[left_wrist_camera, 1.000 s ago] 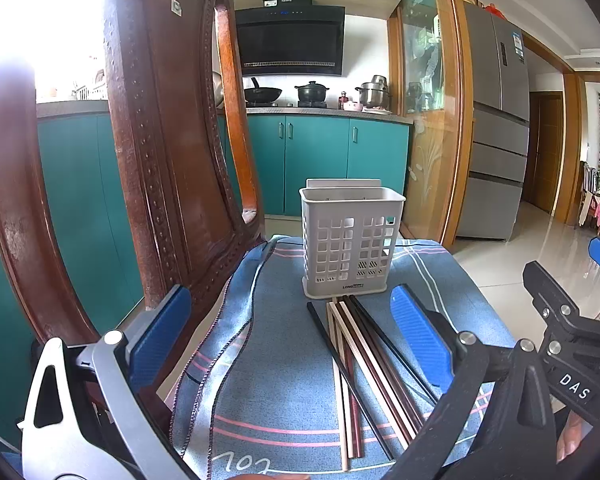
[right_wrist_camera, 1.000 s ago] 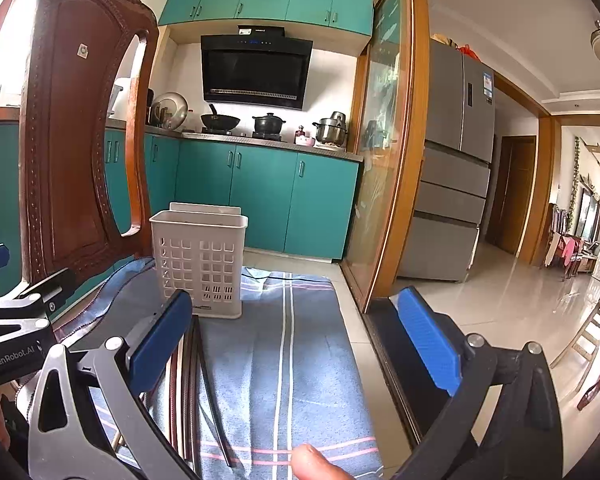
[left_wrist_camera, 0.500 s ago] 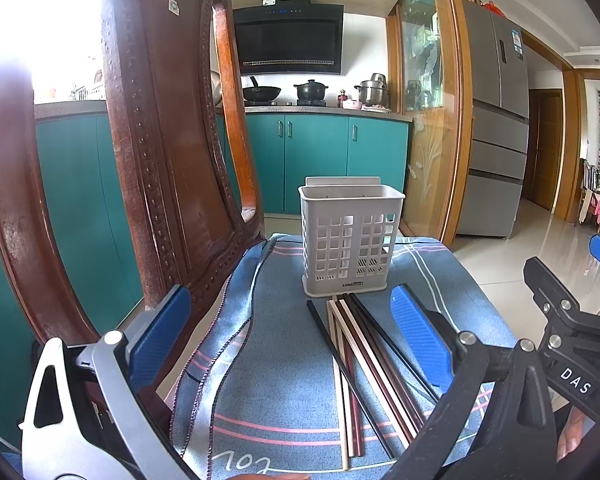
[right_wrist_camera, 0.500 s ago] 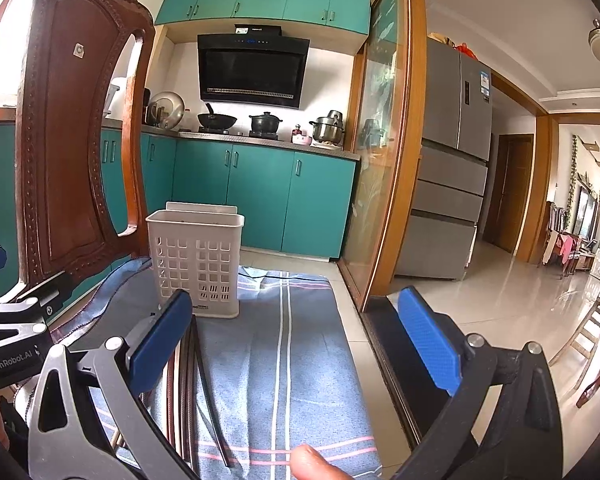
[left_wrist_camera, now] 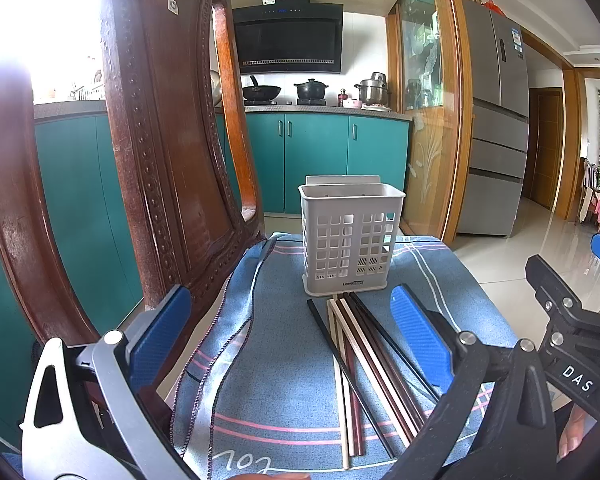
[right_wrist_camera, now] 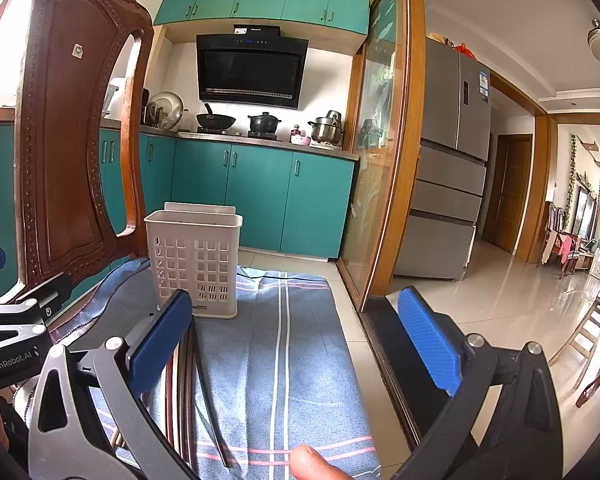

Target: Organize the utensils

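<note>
A white slotted utensil holder point(left_wrist_camera: 351, 240) stands upright on a blue striped cloth point(left_wrist_camera: 284, 344); it also shows in the right wrist view point(right_wrist_camera: 196, 264). Several chopsticks point(left_wrist_camera: 364, 360), black, brown and cream, lie side by side on the cloth just in front of the holder, and show in the right wrist view point(right_wrist_camera: 192, 392). My left gripper point(left_wrist_camera: 292, 340) is open and empty, above the cloth, short of the chopsticks. My right gripper point(right_wrist_camera: 296, 340) is open and empty, to the right of the chopsticks.
A carved wooden chair back point(left_wrist_camera: 168, 160) rises close on the left of the cloth. The cloth's right edge point(right_wrist_camera: 348, 344) drops to a tiled floor beside a wooden sliding-door frame point(right_wrist_camera: 392, 160). Teal kitchen cabinets point(left_wrist_camera: 320, 160) stand behind.
Both views have shifted very slightly; the grippers stay open and the chopsticks and holder have not moved.
</note>
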Demonstrator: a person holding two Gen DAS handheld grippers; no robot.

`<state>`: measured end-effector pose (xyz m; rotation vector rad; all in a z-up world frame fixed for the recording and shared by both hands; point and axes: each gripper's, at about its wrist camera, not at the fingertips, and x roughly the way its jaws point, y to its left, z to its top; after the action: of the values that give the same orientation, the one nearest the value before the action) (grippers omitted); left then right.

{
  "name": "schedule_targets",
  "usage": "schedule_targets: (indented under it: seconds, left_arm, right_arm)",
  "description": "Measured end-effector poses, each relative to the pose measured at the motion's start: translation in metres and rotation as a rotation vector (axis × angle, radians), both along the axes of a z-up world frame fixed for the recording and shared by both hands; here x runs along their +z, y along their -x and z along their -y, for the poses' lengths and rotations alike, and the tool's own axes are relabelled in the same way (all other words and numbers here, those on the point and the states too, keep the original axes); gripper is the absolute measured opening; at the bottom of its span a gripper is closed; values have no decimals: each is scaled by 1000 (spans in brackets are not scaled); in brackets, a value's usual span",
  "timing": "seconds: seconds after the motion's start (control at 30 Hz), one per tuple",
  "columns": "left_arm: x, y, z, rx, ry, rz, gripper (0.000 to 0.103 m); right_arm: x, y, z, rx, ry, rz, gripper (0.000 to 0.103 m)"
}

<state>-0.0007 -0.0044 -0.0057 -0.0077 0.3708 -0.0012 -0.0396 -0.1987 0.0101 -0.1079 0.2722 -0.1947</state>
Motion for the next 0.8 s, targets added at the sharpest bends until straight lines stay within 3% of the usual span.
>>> schedule_targets:
  seconds: [0.8]
  left_arm:
    - [0, -3, 5, -1, -14, -2, 100]
  right_arm:
    - [0, 0, 1, -2, 4, -5, 100]
